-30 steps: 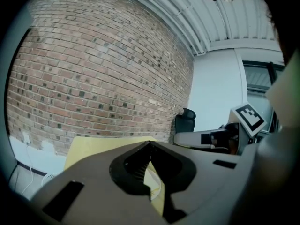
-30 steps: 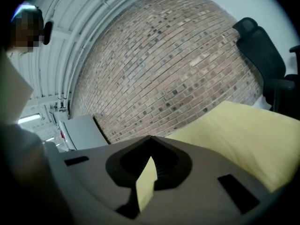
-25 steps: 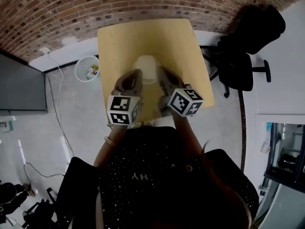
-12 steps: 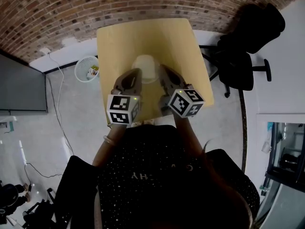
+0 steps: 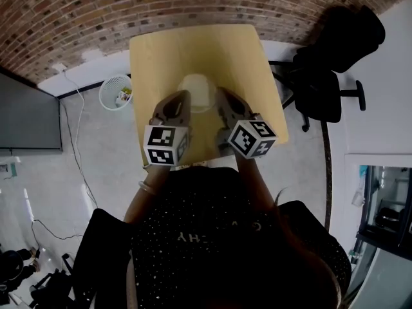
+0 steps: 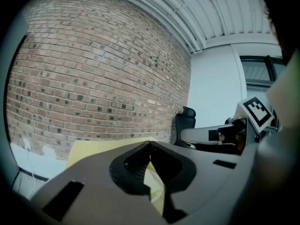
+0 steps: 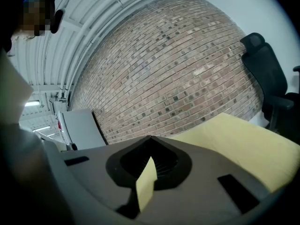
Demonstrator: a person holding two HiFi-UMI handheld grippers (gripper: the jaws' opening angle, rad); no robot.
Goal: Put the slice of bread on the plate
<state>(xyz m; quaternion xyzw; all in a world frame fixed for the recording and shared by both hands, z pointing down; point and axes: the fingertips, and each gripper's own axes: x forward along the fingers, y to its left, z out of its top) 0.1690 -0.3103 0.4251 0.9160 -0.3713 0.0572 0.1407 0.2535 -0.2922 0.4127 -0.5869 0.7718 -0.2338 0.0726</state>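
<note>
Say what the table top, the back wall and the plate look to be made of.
Table top: pale yellowish wood or laminate, matt, smooth, no grain visible.
Wall: bare red-brown brick with pale mortar joints.
Plate: off-white, probably ceramic or plastic; too small to settle.

Pale wooden table (image 5: pixel 167 56) with its far edge near a red brick wall (image 5: pixel 129 11). To its left, a white wastebasket (image 5: pixel 116 93) holding scraps stands on the grey floor (image 5: pixel 96 166), beside a dark panel (image 5: pixel 29 118). To its right, a black office chair (image 5: pixel 328 76).

R gripper (image 7: pixel 149 138), fingers (image 7: pixel 206 151) together, tbl (image 7: pixel 243 139) ahead
</note>
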